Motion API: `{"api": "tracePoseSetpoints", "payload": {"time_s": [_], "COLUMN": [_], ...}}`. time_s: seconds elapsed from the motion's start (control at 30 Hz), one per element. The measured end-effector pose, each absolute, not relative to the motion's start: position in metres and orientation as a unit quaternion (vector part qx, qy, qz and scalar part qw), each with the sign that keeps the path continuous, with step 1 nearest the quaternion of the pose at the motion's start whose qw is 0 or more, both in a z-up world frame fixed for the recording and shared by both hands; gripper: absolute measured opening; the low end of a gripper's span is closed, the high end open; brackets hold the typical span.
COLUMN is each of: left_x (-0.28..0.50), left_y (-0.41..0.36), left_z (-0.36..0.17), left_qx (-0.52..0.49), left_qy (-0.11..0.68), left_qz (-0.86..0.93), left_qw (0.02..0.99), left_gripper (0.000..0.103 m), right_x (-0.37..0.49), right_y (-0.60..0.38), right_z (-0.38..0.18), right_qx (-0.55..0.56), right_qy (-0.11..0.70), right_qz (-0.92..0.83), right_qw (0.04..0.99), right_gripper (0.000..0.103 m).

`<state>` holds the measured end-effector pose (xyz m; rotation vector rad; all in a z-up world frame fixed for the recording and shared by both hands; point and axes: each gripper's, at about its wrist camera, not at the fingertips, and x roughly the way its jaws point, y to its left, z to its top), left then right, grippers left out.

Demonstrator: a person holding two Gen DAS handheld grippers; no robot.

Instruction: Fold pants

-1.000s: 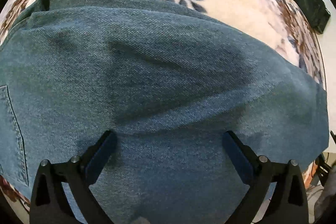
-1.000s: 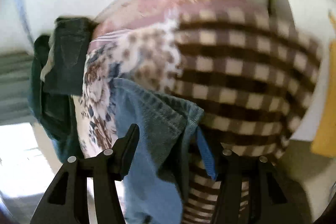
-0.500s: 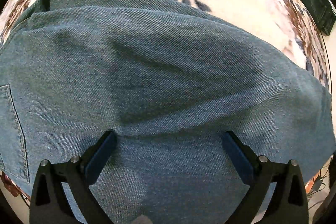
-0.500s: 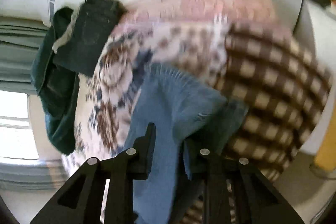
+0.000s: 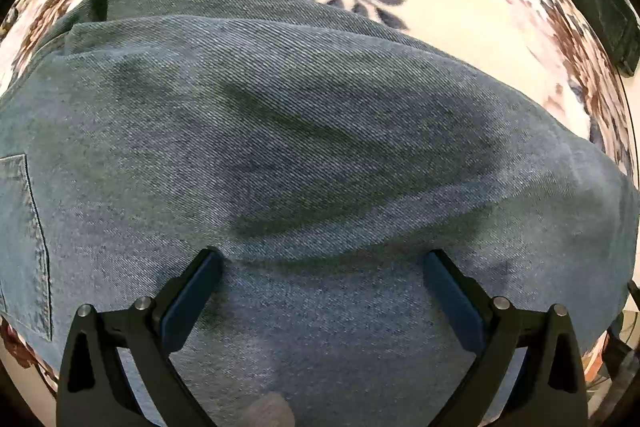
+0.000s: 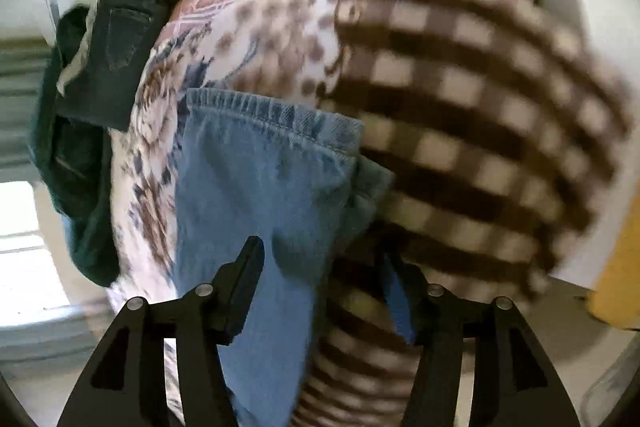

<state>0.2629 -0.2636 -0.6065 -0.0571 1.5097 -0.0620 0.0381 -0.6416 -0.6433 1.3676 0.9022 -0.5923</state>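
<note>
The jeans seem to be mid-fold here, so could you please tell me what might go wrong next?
1. The right tongs stand open around the leg near the hem, so the jeans may slip out and the fold fall back.
2. The left tongs are open, only pressing on the denim, where a wrinkle could get folded in.
3. The dark jeans beside the floral blanket could snag a swinging leg.
</note>
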Motion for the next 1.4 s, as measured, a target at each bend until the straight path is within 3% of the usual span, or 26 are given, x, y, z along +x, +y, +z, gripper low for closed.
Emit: {"api": "tracePoseSetpoints", "payload": {"time_s": [0.03, 0.07, 0.17, 0.23, 0.3, 0.37, 0.5, 0.57, 0.6, 0.67, 0.73, 0.87, 1.1, 1.27, 1.4], "left_x": [0.263, 0.263, 0.267, 0.268, 0.270, 0.271, 0.271, 0.270, 0.270, 0.268, 0.266, 0.269, 0.266, 0.252, 0.229], "left_y": [-0.266, -0.267, -0.260, -0.258, -0.257, -0.255, -0.252, -0.251, -0.251, -0.252, -0.253, -0.247, -0.198, -0.140, -0.094], "left_z": [-0.605, -0.605, -0.605, -0.604, -0.603, -0.603, -0.603, -0.603, -0.604, -0.602, -0.602, -0.597, -0.542, -0.511, -0.502], "left_qx": [-0.026, -0.026, -0.028, -0.029, -0.031, -0.033, -0.038, -0.036, -0.036, -0.036, -0.035, -0.051, -0.115, -0.159, -0.187], "left_qy": [0.685, 0.686, 0.688, 0.688, 0.685, 0.683, 0.681, 0.680, 0.679, 0.678, 0.678, 0.686, 0.650, 0.627, 0.615], "left_qz": [-0.028, -0.028, -0.031, -0.031, -0.028, -0.026, -0.024, -0.023, -0.022, -0.020, -0.018, -0.022, 0.001, 0.017, 0.046], "left_qw": [0.728, 0.727, 0.724, 0.724, 0.727, 0.729, 0.731, 0.732, 0.733, 0.734, 0.734, 0.726, 0.751, 0.762, 0.765], "left_gripper": [0.103, 0.103, 0.103, 0.103, 0.103, 0.103, 0.103, 0.103, 0.103, 0.103, 0.103, 0.103, 0.103, 0.103, 0.103], "right_x": [0.044, 0.047, 0.064, 0.071, 0.074, 0.081, 0.092, 0.101, 0.106, 0.107, 0.108, 0.113, 0.139, 0.163, 0.179], "right_y": [-0.643, -0.644, -0.644, -0.646, -0.648, -0.647, -0.643, -0.644, -0.644, -0.644, -0.642, -0.622, -0.546, -0.459, -0.361], "right_z": [-0.641, -0.639, -0.647, -0.664, -0.664, -0.652, -0.632, -0.648, -0.658, -0.667, -0.658, -0.611, -0.520, -0.498, -0.513], "right_qx": [0.598, 0.599, 0.586, 0.595, 0.592, 0.563, 0.525, 0.538, 0.558, 0.585, 0.578, 0.535, 0.474, 0.463, 0.443], "right_qy": [0.378, 0.365, 0.375, 0.384, 0.380, 0.391, 0.399, 0.424, 0.430, 0.414, 0.403, 0.385, 0.370, 0.381, 0.419], "right_qz": [-0.260, -0.255, -0.234, -0.218, -0.214, -0.217, -0.222, -0.207, -0.190, -0.172, -0.183, -0.180, -0.103, -0.030, 0.029], "right_qw": [0.657, 0.666, 0.679, 0.672, 0.678, 0.695, 0.718, 0.699, 0.684, 0.676, 0.685, 0.730, 0.793, 0.800, 0.792], "right_gripper": [0.017, 0.016, 0.019, 0.034, 0.033, 0.007, 0.008, 0.016, 0.026, 0.026, 0.007, 0.006, 0.006, 0.006, 0.006]}}
